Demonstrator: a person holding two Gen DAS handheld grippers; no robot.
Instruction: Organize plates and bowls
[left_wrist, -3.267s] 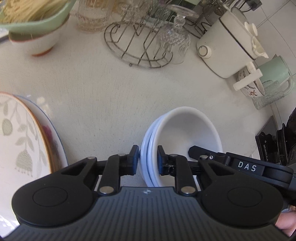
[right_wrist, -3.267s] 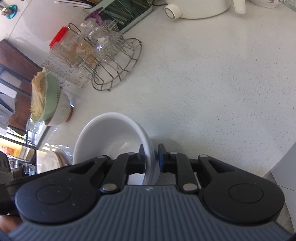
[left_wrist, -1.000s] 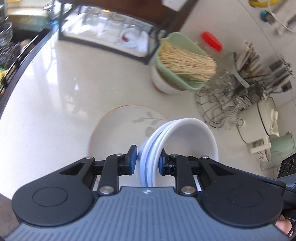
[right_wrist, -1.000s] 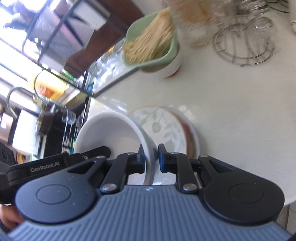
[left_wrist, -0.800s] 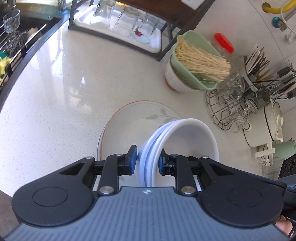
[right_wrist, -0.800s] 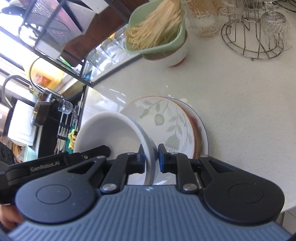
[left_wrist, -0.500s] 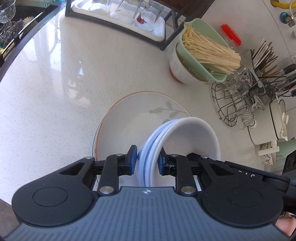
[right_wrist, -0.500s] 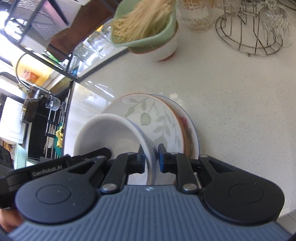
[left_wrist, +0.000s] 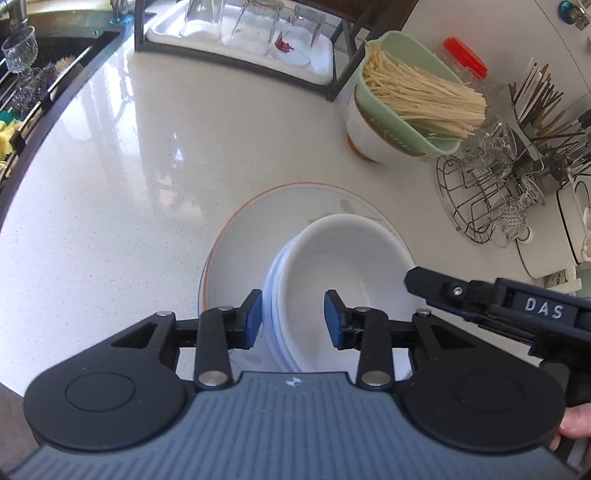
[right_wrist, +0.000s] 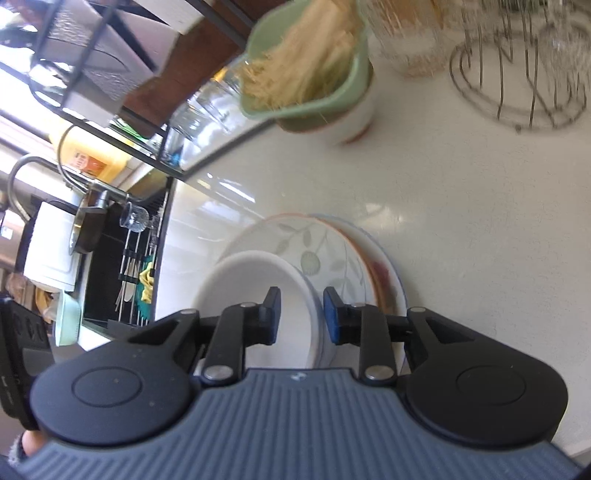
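Observation:
A stack of white bowls (left_wrist: 343, 266) rests on the leaf-patterned plate (left_wrist: 251, 236) that tops a pile of plates on the counter. My left gripper (left_wrist: 293, 319) is open, its pads either side of the stack's left rim, not pressing it. My right gripper (right_wrist: 301, 314) is open too, straddling the right rim of the bowls (right_wrist: 255, 280) above the plate pile (right_wrist: 332, 254). The right gripper's body also shows in the left wrist view (left_wrist: 498, 299).
A green colander of noodles (left_wrist: 410, 103) sits on a white bowl behind the plates. A wire glass rack (left_wrist: 484, 184), a utensil holder (left_wrist: 543, 107) and a white pot (left_wrist: 569, 229) stand right. A glass tray (left_wrist: 251, 40) is at the back, the sink (left_wrist: 22, 85) left.
Both grippers carried the bowl stack over the plate pile, set it down on the top plate, and have opened their jaws, letting go of the rim.

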